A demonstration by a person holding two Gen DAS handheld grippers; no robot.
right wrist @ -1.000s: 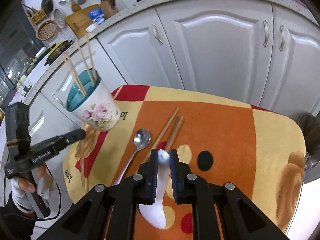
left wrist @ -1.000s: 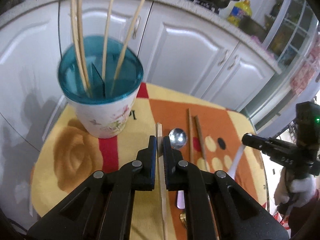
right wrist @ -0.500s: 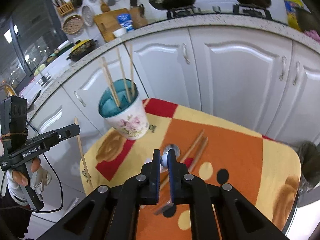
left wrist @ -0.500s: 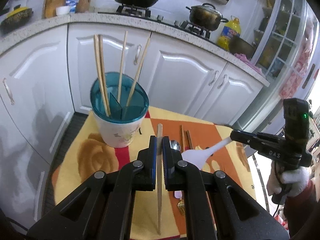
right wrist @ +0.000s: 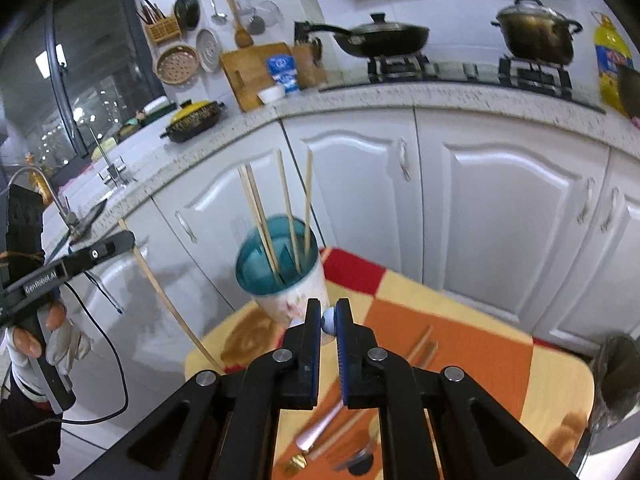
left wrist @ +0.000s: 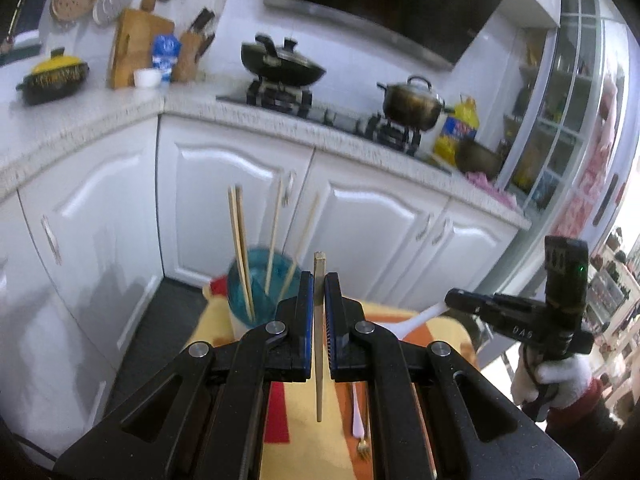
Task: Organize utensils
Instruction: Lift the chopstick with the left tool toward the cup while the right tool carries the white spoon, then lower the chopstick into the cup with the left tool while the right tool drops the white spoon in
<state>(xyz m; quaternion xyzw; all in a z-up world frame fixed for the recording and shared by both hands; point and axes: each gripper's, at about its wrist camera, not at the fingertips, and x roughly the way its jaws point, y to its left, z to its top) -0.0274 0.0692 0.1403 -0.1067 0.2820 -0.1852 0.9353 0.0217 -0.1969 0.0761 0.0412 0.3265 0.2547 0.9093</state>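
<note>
Holding a single pale wooden chopstick (left wrist: 319,320), the left tongs (left wrist: 319,280) were closed on it near its upper end, the stick running upright between the blue pads with its lower length hanging free above the patterned mat (left wrist: 304,432). From the right wrist view the same chopstick (right wrist: 168,300) slanted down from the left tongs (right wrist: 120,240), gripped by a gloved hand (right wrist: 48,344).

Right tongs (right wrist: 328,312): closed on the handle of a white ceramic spoon (right wrist: 329,322), only a small rounded part showing between the pads. In the left wrist view the spoon (left wrist: 420,318) projected white from the right tongs (left wrist: 452,300), held by a white-gloved hand (left wrist: 560,376).

Utensil holder (right wrist: 288,280): floral cup with teal divided insert, standing on the mat's far-left corner, carrying four wooden chopsticks (right wrist: 288,208), two paired and two single, all leaning.

Relative to the holder, on the mat nearer the cameras: a pair of brown chopsticks (right wrist: 422,346) lying side by side, a pink-handled utensil (right wrist: 320,428) with a gold end, and a metal spoon (right wrist: 356,460), partly hidden behind the tongs.

Behind the holder: white cabinets (right wrist: 360,200) under a speckled counter (right wrist: 400,96).
</note>
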